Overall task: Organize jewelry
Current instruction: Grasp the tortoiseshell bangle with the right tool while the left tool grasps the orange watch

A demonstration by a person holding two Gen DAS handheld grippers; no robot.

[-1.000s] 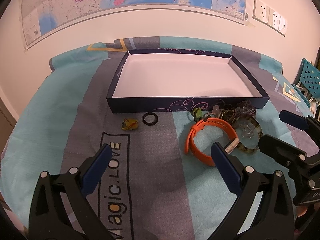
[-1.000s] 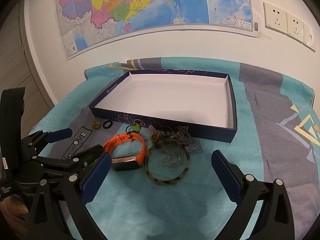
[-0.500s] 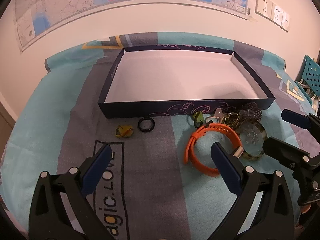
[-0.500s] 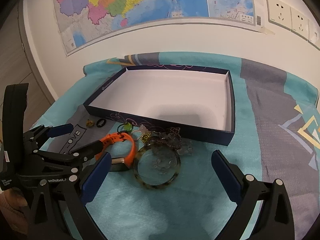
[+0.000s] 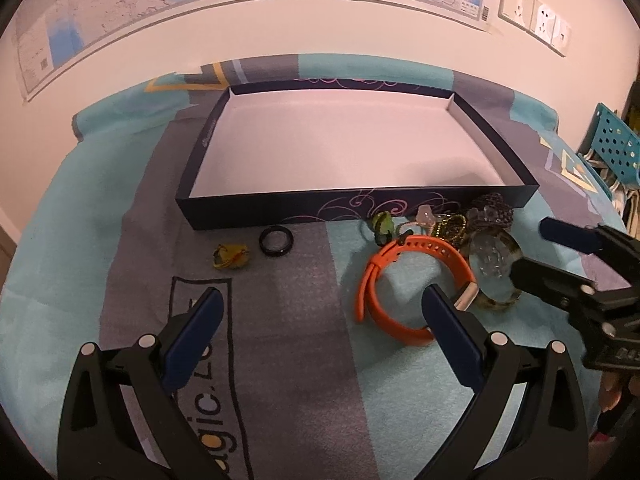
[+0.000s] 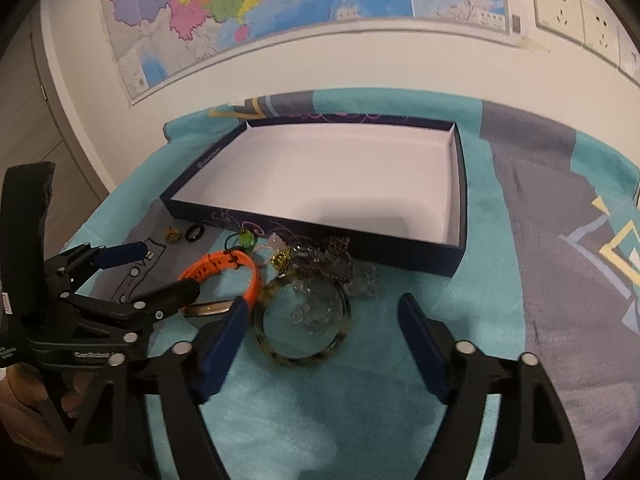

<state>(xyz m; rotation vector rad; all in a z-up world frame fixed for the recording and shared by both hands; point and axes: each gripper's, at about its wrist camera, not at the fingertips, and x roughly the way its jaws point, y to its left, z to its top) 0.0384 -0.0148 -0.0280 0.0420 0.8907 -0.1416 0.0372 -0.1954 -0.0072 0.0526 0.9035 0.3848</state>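
A navy box (image 5: 280, 216) with a white inside lies open on the cloth; it also shows in the right wrist view (image 6: 400, 246). In front of it lie an orange watch band (image 5: 374, 280), a tortoiseshell bangle (image 5: 502, 300), a black ring (image 5: 276, 241), a yellow ring (image 5: 231, 257), a green ring (image 5: 383, 222) and a tangle of beads (image 5: 492, 206). My left gripper (image 5: 320, 320) is open above the cloth, its right finger by the orange band. My right gripper (image 6: 322, 332) is open just above the bangle (image 6: 304, 354). Both are empty.
A teal and grey printed cloth (image 5: 280, 360) covers the table. A map (image 6: 280, 8) and wall sockets (image 6: 576, 12) are on the wall behind. A blue perforated basket (image 5: 612, 144) stands off the table at the right.
Both grippers have moved forward toward the jewelry pile. The right gripper has come lower and closer over the bangle. Nothing has been picked up.
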